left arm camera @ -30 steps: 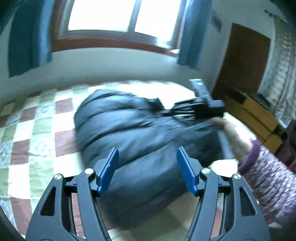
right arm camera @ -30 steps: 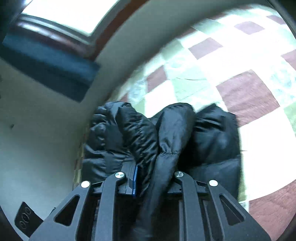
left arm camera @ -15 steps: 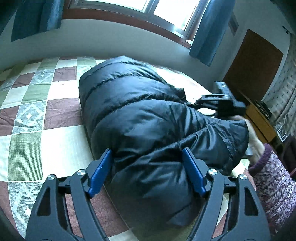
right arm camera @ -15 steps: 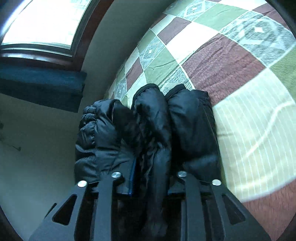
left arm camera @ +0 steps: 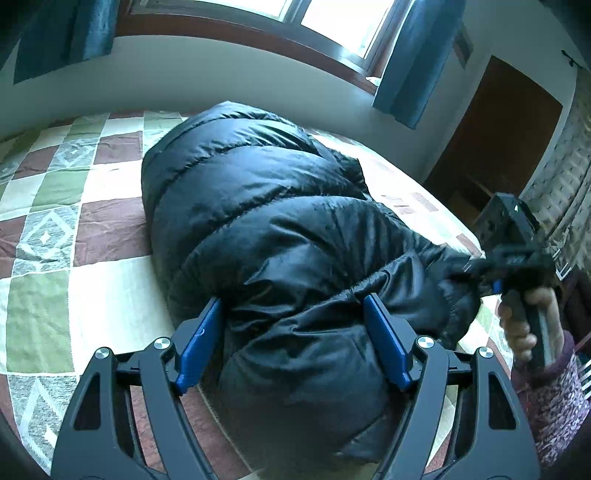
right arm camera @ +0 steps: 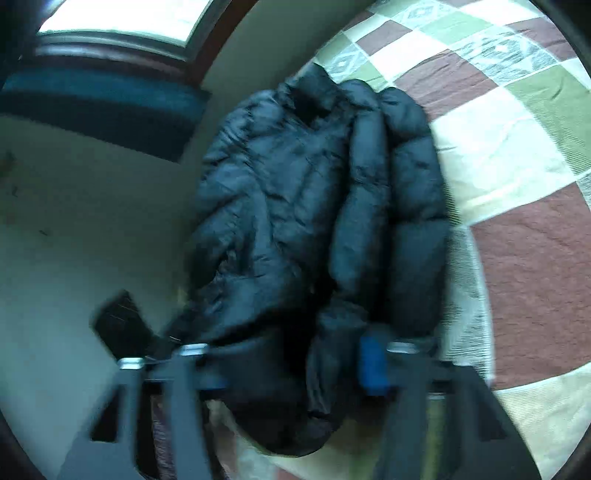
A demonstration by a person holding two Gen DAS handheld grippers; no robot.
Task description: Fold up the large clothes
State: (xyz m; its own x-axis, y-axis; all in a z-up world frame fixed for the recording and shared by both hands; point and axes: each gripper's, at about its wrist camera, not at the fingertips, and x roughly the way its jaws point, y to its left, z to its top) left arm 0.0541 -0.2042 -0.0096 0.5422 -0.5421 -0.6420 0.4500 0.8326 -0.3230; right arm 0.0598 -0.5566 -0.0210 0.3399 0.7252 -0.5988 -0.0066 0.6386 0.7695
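The black puffer jacket [left arm camera: 280, 236] lies in a thick folded bundle on the checked quilt [left arm camera: 55, 229] of the bed, its near end towards the left gripper and its far end towards the wall under the window [left arm camera: 332, 22]. From the right wrist view it shows as several stacked puffy layers [right arm camera: 325, 206], with quilt to their right.

Half a second ago the right gripper [right arm camera: 291, 369] was pinching a fold of the coat between closed fingers; now its jaws stand spread, blue pad [right arm camera: 373, 365] apart from the other finger, and the fabric sits loosely between them — it has let go. The frame is blurred, so the gripper seems to be on the move. The bundle has settled lower and looks more spread than a moment back. I judge the fold itself is made and what is left is pressing and tidying the shape.

The left gripper [left arm camera: 295, 332] has come in closer than before, jaws wide apart, its blue pads [left arm camera: 201, 343] straddling the near end of the bundle and touching or nearly touching it without squeezing. In that view the right gripper [left arm camera: 476, 269] is held at the coat's right edge by the person's hand [left arm camera: 524, 321] in a knit patterned sleeve [left arm camera: 554, 402], angled in from the side.
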